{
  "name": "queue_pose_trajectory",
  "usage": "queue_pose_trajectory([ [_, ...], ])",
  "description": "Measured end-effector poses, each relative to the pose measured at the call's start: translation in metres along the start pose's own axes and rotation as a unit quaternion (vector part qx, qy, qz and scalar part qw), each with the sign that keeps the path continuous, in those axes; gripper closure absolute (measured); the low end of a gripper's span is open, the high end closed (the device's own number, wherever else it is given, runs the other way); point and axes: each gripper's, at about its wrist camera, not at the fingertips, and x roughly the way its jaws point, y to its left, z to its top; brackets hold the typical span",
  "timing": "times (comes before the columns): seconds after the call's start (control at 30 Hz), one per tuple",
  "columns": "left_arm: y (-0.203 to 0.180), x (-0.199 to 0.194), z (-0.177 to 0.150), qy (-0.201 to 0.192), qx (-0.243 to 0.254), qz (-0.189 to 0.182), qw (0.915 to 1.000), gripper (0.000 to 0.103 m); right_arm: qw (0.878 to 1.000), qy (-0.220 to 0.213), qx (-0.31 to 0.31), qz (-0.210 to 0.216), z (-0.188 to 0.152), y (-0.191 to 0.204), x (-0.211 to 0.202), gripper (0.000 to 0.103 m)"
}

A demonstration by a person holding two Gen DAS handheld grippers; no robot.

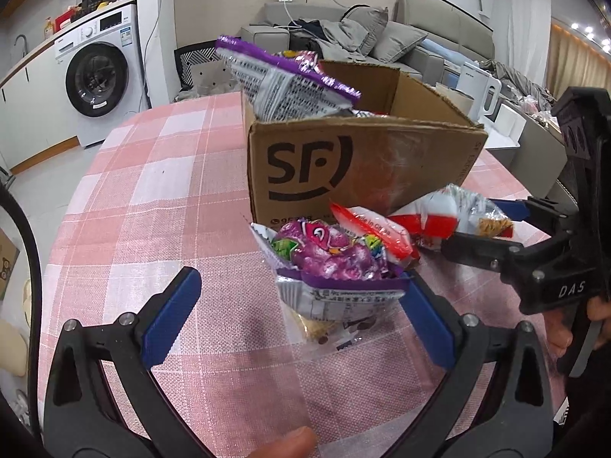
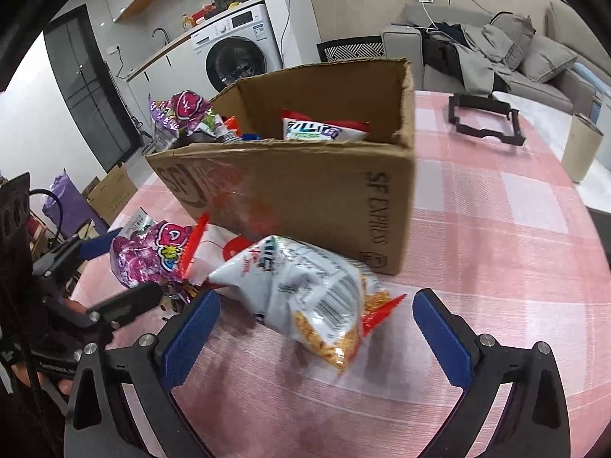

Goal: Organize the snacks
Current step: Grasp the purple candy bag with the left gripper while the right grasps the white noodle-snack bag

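Note:
An open SF cardboard box stands on the pink checked tablecloth, with snack packets inside; a purple packet sticks out of its left corner. In front of it lie a purple snack packet, a red-and-white packet and a white bag of yellow crisps. My left gripper is open, with the purple packet between its blue pads, close to the right one. My right gripper is open around the white bag.
A black plastic frame and a beige cylinder sit on the table to the right of the box. A washing machine and a grey sofa stand beyond the table. A person's fingertip shows at the bottom edge.

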Motion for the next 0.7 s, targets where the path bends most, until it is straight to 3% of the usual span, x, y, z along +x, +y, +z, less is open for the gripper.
queue_pose_trajectory([
  [0.7, 0.021, 0.029, 0.001, 0.016, -0.023, -0.010, 0.9996, 0.001, 0.998, -0.011, 0.053, -0.011, 0.002, -0.011, 0.013, 0.000],
])
